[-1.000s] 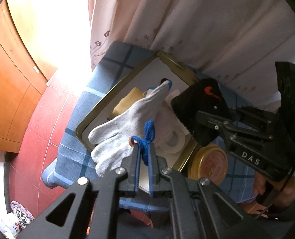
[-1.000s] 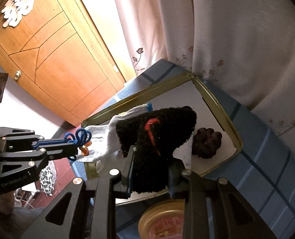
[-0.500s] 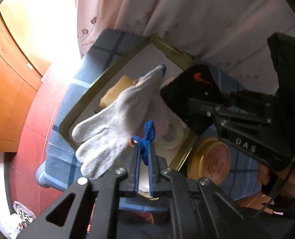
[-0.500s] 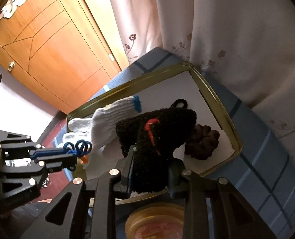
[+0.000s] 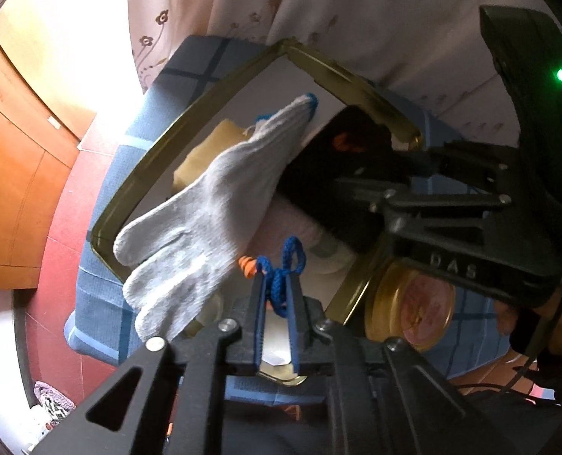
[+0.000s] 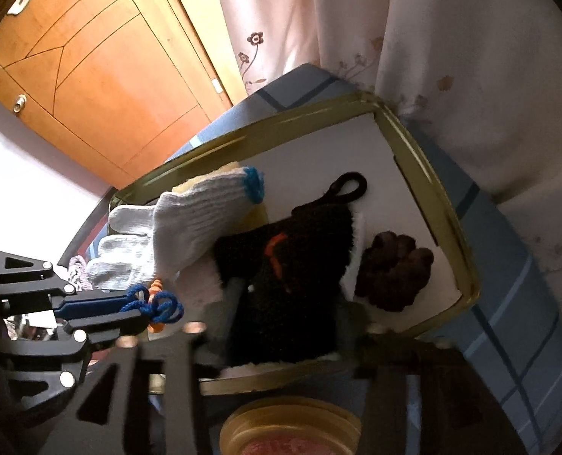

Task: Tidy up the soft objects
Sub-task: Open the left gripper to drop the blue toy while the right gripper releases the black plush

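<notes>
My left gripper (image 5: 277, 284) is shut on a blue cord (image 5: 286, 265) tied to a white knit glove (image 5: 205, 204), which hangs over the gold-rimmed tray (image 5: 137, 174). It also shows in the right wrist view (image 6: 144, 309), with the glove (image 6: 190, 223) beside it. My right gripper (image 6: 288, 299) is shut on a black fuzzy cloth with an orange mark (image 6: 284, 269), held low over the tray (image 6: 448, 204). The black cloth (image 5: 330, 174) appears in the left wrist view too. A dark brown scrunchie (image 6: 394, 273) lies on the tray's right part.
A yellow sponge (image 5: 205, 151) and a pale pink soft item (image 5: 284, 223) lie in the tray. A round gold-lidded tin (image 5: 413, 303) stands on the blue checked cloth (image 5: 159, 113) by the tray. A curtain (image 6: 394, 38) hangs behind; a wooden door (image 6: 102, 68) is left.
Both grippers have moved closer to the tray. The black cloth has come down lower onto it, next to the glove. Both grips remain shut.
</notes>
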A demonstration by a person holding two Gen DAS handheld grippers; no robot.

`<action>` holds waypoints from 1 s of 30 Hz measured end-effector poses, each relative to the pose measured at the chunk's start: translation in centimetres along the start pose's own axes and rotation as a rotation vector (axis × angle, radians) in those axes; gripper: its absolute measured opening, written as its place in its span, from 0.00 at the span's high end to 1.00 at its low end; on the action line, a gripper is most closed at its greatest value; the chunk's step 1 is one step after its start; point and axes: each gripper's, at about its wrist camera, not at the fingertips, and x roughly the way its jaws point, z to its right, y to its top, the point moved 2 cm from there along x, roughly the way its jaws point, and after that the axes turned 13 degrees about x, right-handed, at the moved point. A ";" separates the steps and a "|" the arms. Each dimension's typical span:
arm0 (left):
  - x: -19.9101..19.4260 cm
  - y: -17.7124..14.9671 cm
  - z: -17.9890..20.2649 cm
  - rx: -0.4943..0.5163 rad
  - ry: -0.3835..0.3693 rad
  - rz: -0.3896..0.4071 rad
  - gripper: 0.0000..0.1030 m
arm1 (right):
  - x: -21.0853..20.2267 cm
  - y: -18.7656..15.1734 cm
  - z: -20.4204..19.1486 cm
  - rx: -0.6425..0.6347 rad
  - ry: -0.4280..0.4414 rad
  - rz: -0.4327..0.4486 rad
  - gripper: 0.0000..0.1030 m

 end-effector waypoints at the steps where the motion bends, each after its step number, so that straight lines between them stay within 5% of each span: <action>1: -0.1 0.0 0.1 0.003 0.005 0.002 0.82 | -0.1 0.0 0.0 0.001 0.002 0.007 0.39; 4: -0.6 0.0 0.2 0.008 0.036 0.014 0.54 | -0.7 0.0 0.0 0.003 -0.003 0.034 0.26; 9: -2.3 -0.4 0.1 -0.006 0.060 0.051 0.44 | -2.5 -0.5 0.4 0.022 -0.001 0.078 0.25; 30: -12.5 -7.1 1.4 -0.046 0.243 0.314 0.35 | -14.6 -11.0 1.5 0.051 0.111 0.353 0.23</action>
